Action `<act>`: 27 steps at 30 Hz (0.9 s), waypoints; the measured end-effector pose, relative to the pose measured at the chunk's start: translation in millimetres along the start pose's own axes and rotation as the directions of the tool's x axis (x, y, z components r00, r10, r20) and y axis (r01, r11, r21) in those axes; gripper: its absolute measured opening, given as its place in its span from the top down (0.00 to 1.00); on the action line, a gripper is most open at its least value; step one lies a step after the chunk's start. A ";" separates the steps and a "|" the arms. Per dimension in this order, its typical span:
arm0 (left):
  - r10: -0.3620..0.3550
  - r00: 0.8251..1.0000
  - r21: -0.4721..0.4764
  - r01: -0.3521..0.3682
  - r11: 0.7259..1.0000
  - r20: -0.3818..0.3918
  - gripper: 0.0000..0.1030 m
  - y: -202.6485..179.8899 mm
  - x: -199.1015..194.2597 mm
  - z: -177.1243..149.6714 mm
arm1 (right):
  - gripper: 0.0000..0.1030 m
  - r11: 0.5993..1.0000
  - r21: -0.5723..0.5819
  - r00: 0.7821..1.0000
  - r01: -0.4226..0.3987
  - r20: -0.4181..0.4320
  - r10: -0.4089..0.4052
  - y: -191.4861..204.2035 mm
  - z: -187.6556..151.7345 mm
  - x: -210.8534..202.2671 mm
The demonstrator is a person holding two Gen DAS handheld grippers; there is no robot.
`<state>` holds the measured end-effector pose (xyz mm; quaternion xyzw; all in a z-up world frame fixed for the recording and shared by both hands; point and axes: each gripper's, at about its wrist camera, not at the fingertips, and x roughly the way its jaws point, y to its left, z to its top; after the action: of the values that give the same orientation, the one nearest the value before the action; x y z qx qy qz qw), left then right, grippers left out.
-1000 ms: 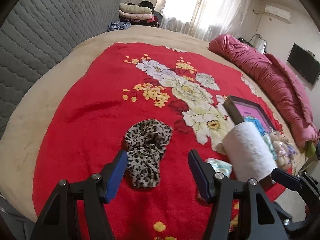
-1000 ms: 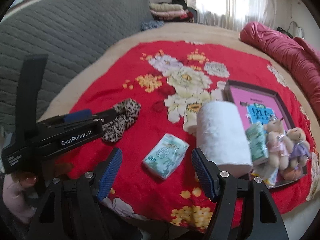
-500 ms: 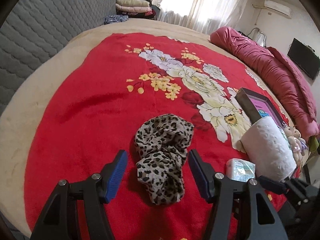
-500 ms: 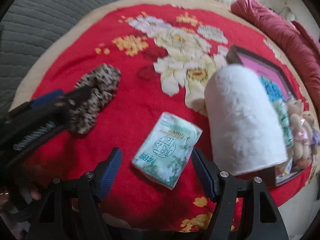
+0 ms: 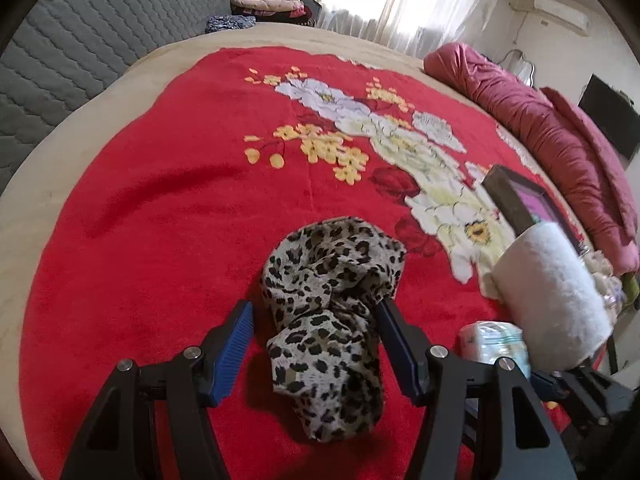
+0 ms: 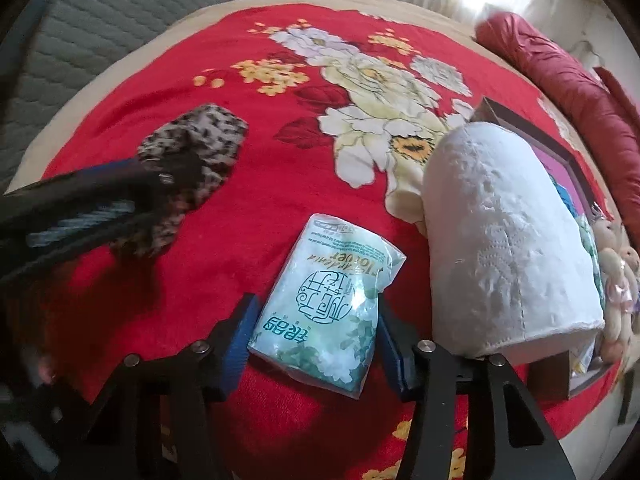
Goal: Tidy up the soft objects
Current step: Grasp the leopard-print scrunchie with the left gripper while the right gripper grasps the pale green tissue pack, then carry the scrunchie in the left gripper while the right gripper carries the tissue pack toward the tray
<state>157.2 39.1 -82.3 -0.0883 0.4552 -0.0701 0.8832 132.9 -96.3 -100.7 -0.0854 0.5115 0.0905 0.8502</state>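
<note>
A crumpled leopard-print cloth (image 5: 332,304) lies on the red flowered blanket (image 5: 168,208). My left gripper (image 5: 314,334) is open, its blue pads on either side of the cloth. A pale green tissue pack (image 6: 326,308) lies flat on the blanket. My right gripper (image 6: 312,332) is open, straddling the pack's near end. A white paper roll (image 6: 504,240) lies to the right of the pack, against a dark-framed tray (image 6: 560,152). The cloth (image 6: 192,160) and the left gripper's arm (image 6: 76,204) also show in the right wrist view.
Small plush bears (image 6: 618,280) and packets sit in the tray. A rolled maroon quilt (image 5: 560,148) runs along the bed's right side. A grey quilted headboard (image 5: 72,48) is at left, with folded clothes (image 5: 264,0) behind.
Both grippers have moved forward and down. The left now straddles the leopard cloth; the right now straddles the tissue pack. Both stay open.
</note>
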 end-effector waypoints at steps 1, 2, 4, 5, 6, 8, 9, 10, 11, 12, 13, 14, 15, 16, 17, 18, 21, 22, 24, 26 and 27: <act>0.007 1.000 0.004 -0.007 1.000 -0.003 0.46 -0.7 3.4 -0.6 | 0.46 1.000 -0.005 1.000 -0.010 0.003 0.010 -1.4 -0.7 -1.8; 0.013 1.000 0.007 -0.013 1.000 -0.003 0.54 -1.2 5.8 -1.2 | 0.46 1.000 -0.005 1.000 -0.026 0.008 0.026 -3.6 -1.3 -4.9; 0.022 1.000 0.008 -0.022 1.000 0.001 0.82 -2.1 9.2 -1.3 | 0.46 0.998 -0.003 0.998 -0.057 0.033 0.057 -7.6 -2.1 -15.2; 0.015 1.000 0.001 -0.015 1.000 -0.002 0.82 -1.6 10.1 -1.0 | 0.46 0.998 -0.019 0.997 -0.054 0.055 0.055 -7.6 -1.7 -22.2; 0.006 1.000 -0.010 -0.006 1.000 -0.003 0.86 -0.4 10.2 -0.9 | 0.46 0.998 -0.030 0.996 -0.054 0.075 0.056 -6.6 -2.2 -28.2; -0.014 1.000 -0.019 0.014 1.000 0.008 0.88 -0.3 7.1 -1.3 | 0.46 0.996 -0.054 0.989 -0.069 0.128 0.075 -8.6 -0.2 -45.5; -0.020 1.000 -0.015 0.021 1.000 0.018 0.88 -1.7 4.6 -1.7 | 0.46 0.996 -0.062 0.985 -0.065 0.155 0.074 -9.9 1.1 -54.1; -0.024 0.999 -0.011 0.025 1.000 0.028 0.88 -3.6 1.2 -2.4 | 0.46 0.995 -0.063 0.982 -0.075 0.170 0.085 -11.7 2.1 -59.2; -0.031 0.999 -0.010 0.031 0.999 0.037 0.88 -6.0 -2.6 -3.1 | 0.46 0.995 -0.067 0.977 -0.076 0.196 0.088 -14.6 2.9 -67.7; -0.040 0.998 -0.012 0.041 0.999 0.045 0.88 -7.8 -6.4 -3.4 | 0.46 0.995 -0.072 0.974 -0.067 0.211 0.081 -16.1 3.4 -71.9; -0.055 0.997 -0.013 0.056 0.998 0.056 0.88 -11.0 -12.3 -4.2 | 0.46 0.995 -0.078 0.970 -0.062 0.231 0.079 -18.5 3.6 -77.6; -0.067 0.995 -0.008 0.068 0.998 0.069 0.88 -15.4 -19.2 -5.0 | 0.46 0.995 -0.072 0.965 -0.068 0.249 0.084 -23.0 3.1 -83.5; -0.074 0.994 0.000 0.074 0.997 0.080 0.88 -20.7 -26.4 -5.7 | 0.46 0.996 -0.062 0.962 -0.063 0.260 0.077 -26.9 2.5 -88.1; -0.077 0.993 0.005 0.077 0.997 0.089 0.88 -25.3 -32.1 -5.6 | 0.46 0.997 -0.053 0.958 -0.063 0.276 0.076 -32.3 2.1 -92.8; -0.086 0.991 0.010 0.085 0.996 0.100 0.88 -30.6 -39.1 -5.7 | 0.46 0.996 -0.043 0.952 -0.074 0.294 0.083 -39.3 1.4 -98.3; -0.099 0.989 0.015 0.097 0.995 0.112 0.88 -36.9 -46.4 -5.9 | 0.46 0.997 -0.033 0.949 -0.073 0.306 0.079 -44.8 0.2 -102.9; -0.156 0.979 0.029 0.154 0.988 0.133 0.88 -60.4 -66.2 -4.3 | 0.46 0.998 0.013 0.936 -0.063 0.349 0.054 -70.6 -5.4 -117.5; -0.177 0.974 0.041 0.173 0.984 0.139 0.88 -71.3 -72.7 -3.5 | 0.46 0.999 0.024 0.933 -0.044 0.360 0.032 -79.2 -7.5 -122.4; -0.207 0.967 0.081 0.197 0.977 0.146 0.88 -94.0 -83.3 -3.3 | 0.46 0.999 0.044 0.918 -0.010 0.397 -0.009 -100.5 -13.5 -134.7; -0.228 0.962 0.132 0.210 0.969 0.147 0.88 -121.8 -91.8 -4.3 | 0.46 0.997 0.080 0.909 0.012 0.415 -0.044 -123.4 -19.5 -144.7; -0.242 0.959 0.154 0.220 0.963 0.145 0.88 -135.4 -94.4 -4.7 | 0.46 0.995 0.093 0.906 0.017 0.420 -0.055 -131.8 -22.0 -147.0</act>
<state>93.2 -74.0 19.5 -0.0859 0.3626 -0.1965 0.9069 78.2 -239.0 26.2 -0.0360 0.3175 0.0685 0.9451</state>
